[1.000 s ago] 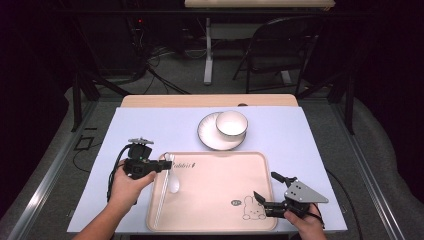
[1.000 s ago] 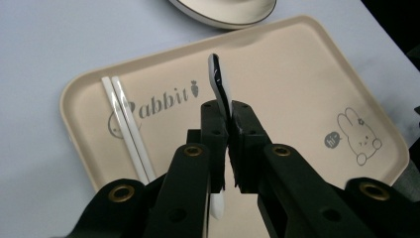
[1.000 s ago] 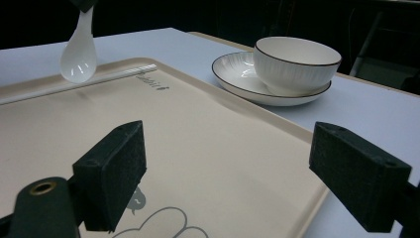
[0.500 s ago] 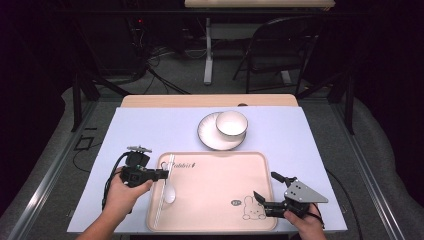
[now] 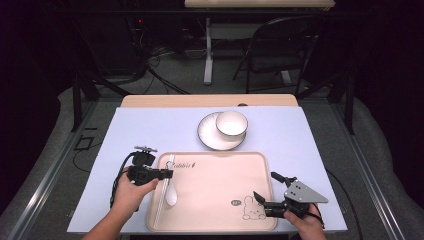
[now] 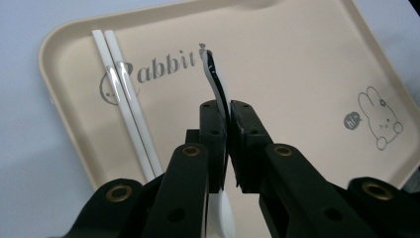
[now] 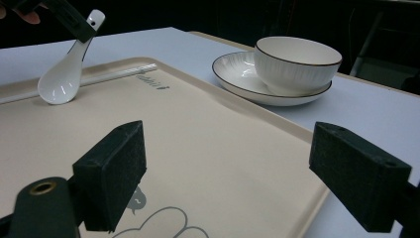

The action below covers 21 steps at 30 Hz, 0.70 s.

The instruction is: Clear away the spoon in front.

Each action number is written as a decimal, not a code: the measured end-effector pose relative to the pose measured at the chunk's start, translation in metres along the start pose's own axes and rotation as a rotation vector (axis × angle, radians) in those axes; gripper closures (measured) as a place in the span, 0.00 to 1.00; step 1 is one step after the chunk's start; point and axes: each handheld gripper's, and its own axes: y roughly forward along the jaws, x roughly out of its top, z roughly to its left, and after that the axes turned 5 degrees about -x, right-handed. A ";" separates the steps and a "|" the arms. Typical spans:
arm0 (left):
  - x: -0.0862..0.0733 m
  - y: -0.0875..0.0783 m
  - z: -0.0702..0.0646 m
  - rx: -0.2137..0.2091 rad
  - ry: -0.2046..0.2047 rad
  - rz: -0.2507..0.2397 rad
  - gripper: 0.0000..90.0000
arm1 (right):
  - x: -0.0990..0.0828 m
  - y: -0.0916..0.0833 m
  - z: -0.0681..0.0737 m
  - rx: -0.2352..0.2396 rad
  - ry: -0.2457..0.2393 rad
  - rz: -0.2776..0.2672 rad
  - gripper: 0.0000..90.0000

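On the left side of the tray [image 5: 215,192], the left gripper [image 5: 167,174] is clenched on the handle of a white spoon [image 5: 171,194], whose bowl rests on the tray floor. A pair of white chopsticks [image 6: 126,106] lies just beside the spoon, along the tray's left rim. Beyond the tray's far edge a bowl [image 5: 231,123] sits on a plate [image 5: 207,134]. At the tray's near right corner, the right gripper [image 5: 264,196] hangs with its jaws spread wide, grasping nothing.

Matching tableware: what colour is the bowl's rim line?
Dark, thin line on the white bowl; clearest in the right gripper view.
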 end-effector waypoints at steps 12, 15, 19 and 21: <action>0.005 0.022 0.015 -0.019 -0.065 -0.011 0.93 | 0.000 0.000 0.000 0.003 -0.002 -0.001 0.16; 0.004 0.027 0.019 -0.028 -0.096 -0.011 0.93 | 0.000 0.000 0.000 0.003 -0.002 -0.001 0.16; 0.004 0.034 0.025 -0.032 -0.113 0.003 0.92 | 0.000 0.000 0.000 0.003 -0.002 -0.001 0.16; 0.004 0.037 0.027 -0.035 -0.125 0.002 0.92 | 0.000 0.000 0.000 0.004 -0.003 -0.001 0.16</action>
